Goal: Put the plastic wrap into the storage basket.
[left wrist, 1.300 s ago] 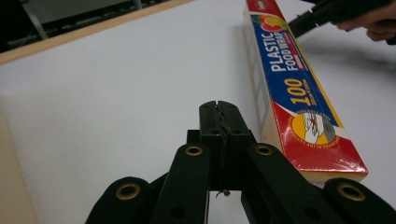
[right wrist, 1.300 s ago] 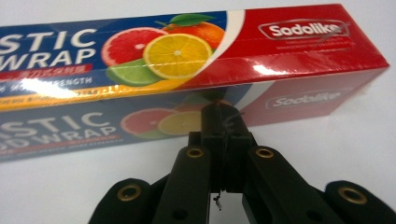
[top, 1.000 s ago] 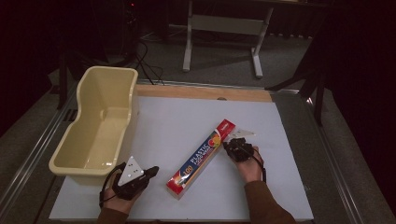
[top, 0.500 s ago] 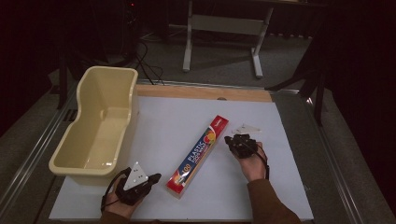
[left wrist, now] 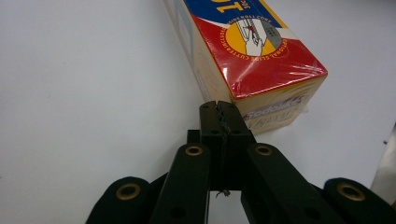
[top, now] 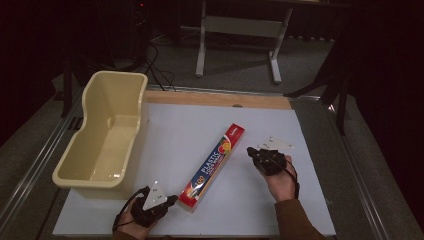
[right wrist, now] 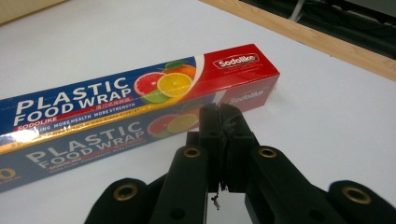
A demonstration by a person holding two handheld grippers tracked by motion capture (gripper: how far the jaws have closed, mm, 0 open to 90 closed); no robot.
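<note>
I find both grippers closed and empty: left gripper (left wrist: 219, 108) just beside the plastic wrap box (top: 214, 167) near end, right gripper (right wrist: 220, 112) alongside its far end.

— How's the light on your end?

— From the high view I get a dim room; only the white tabletop sheet (top: 200, 150) reads bright, lit from above, and the floor and background sink into near black. The picture is soft and grainy there.

— Any glare?

— A small sheen inside the cream plastic tub (top: 107, 175), and in my left gripper view the shrink film on the long red-and-blue cardboard box of plastic wrap (left wrist: 261, 60) throws wrinkled highlights.

— Focus?

— Both gripper views are bright and even. The box lettering is sharp; the black jaws up close blur slightly, with faint shadows beneath.
</note>
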